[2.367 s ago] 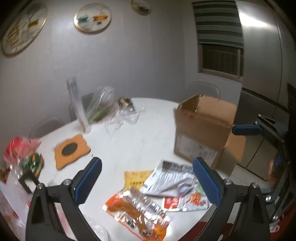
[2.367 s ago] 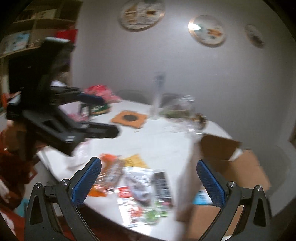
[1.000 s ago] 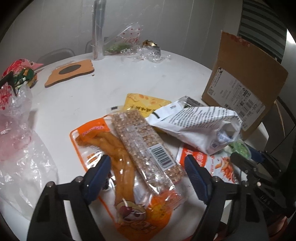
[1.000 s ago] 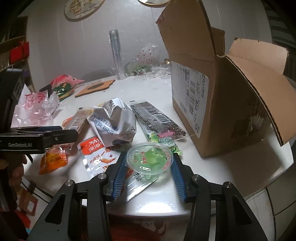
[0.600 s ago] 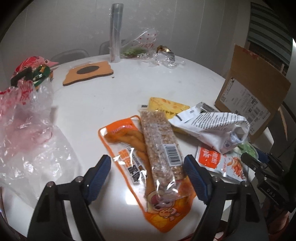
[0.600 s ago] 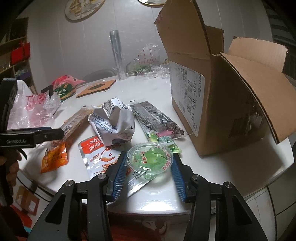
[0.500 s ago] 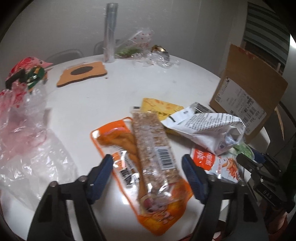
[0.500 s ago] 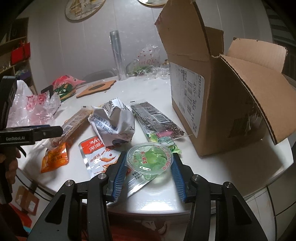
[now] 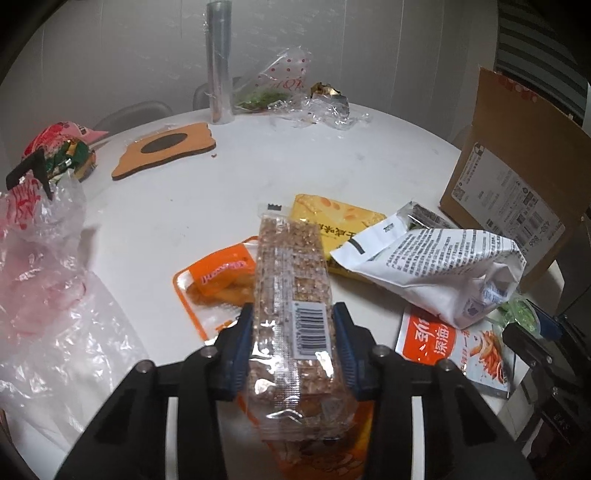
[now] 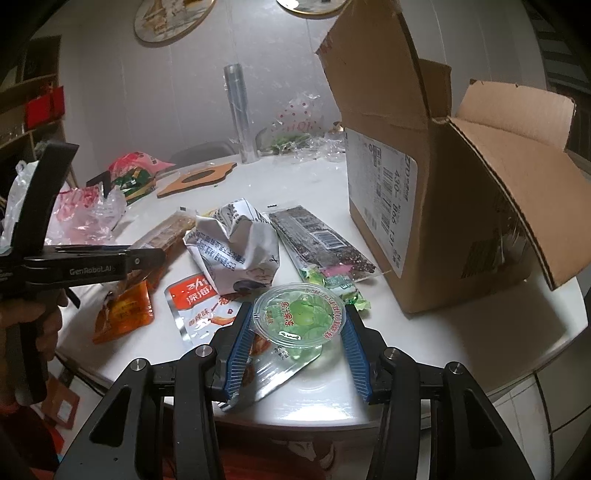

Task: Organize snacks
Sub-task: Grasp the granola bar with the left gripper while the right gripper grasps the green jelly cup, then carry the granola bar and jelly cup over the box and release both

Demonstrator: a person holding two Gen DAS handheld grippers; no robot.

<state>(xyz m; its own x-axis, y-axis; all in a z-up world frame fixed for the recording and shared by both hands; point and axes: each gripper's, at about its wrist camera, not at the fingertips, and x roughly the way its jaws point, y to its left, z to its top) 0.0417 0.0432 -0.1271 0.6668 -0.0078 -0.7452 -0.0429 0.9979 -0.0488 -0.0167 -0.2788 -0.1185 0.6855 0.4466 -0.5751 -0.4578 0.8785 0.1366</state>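
White round table (image 10: 461, 350) carries one open brown cardboard box (image 10: 436, 206) at right, its contents hidden, while the left gripper (image 9: 293, 343) pinches one clear-wrapped grain bar (image 9: 291, 295) at lower centre and the right gripper (image 10: 299, 334) clamps one round green jelly cup (image 10: 299, 314).

I am working at a round white table (image 9: 280, 173) that is filling most of my view. Behind it, at twelve o'clock, a pale grey wall (image 10: 155, 92) is carrying two round decorative plates (image 10: 170, 16) near the top. A striped window blind (image 9: 535, 48) is showing at two o'clock, wooden shelves (image 10: 33, 110) are standing at nine o'clock, and pale floor tiles (image 10: 561, 398) are showing at four o'clock.
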